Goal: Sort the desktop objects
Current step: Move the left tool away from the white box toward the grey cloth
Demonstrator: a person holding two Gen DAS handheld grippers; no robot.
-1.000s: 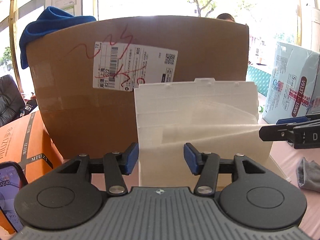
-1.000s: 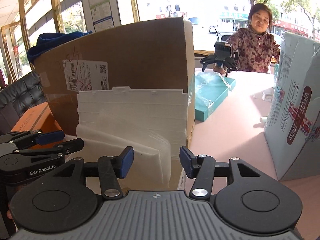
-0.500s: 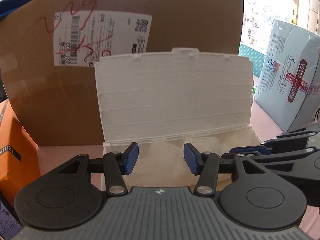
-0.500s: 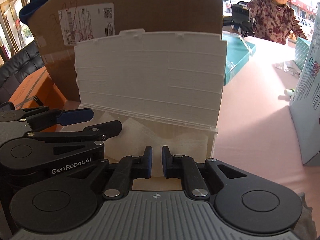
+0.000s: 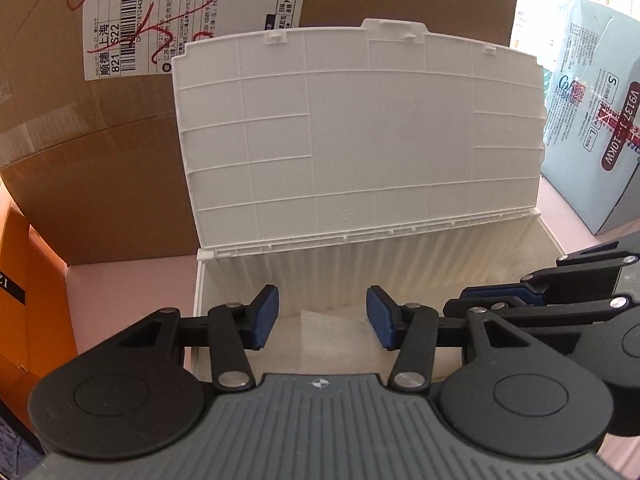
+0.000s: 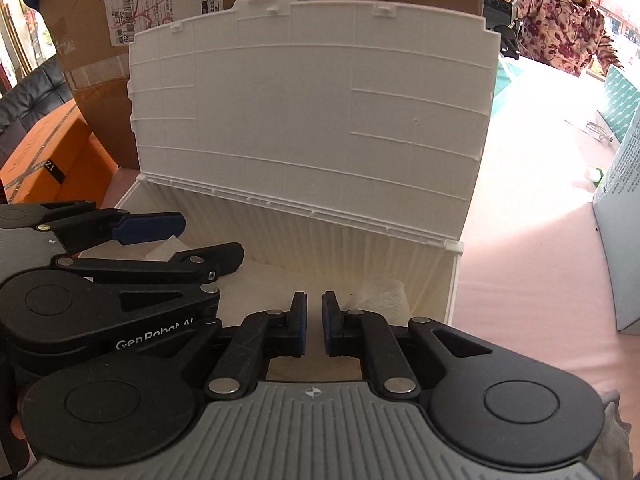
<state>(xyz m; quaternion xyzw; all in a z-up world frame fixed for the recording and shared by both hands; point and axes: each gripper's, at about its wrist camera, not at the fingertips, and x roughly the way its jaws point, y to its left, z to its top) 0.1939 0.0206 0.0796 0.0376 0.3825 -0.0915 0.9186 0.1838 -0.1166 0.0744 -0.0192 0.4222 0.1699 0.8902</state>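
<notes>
Right claw (image 6: 314, 322) nearly closed over open white box (image 6: 452, 280), left claw (image 6: 192, 236) alongside, lid (image 6: 312, 112) upright.

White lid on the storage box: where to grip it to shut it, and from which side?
Grip the lid at its free top edge, by the raised centre tab, coming from above and in front. It stands upright, hinged along the bottom, with the cardboard box right behind it, so the back looks blocked.

You've got a pink table (image 6: 532, 264) w/ white bin (image 6: 451, 280) on it; cardboard box (image 5: 100, 184) just behind bin, orange box (image 5: 32, 300) left, blue box (image 5: 592, 120) right.
</notes>
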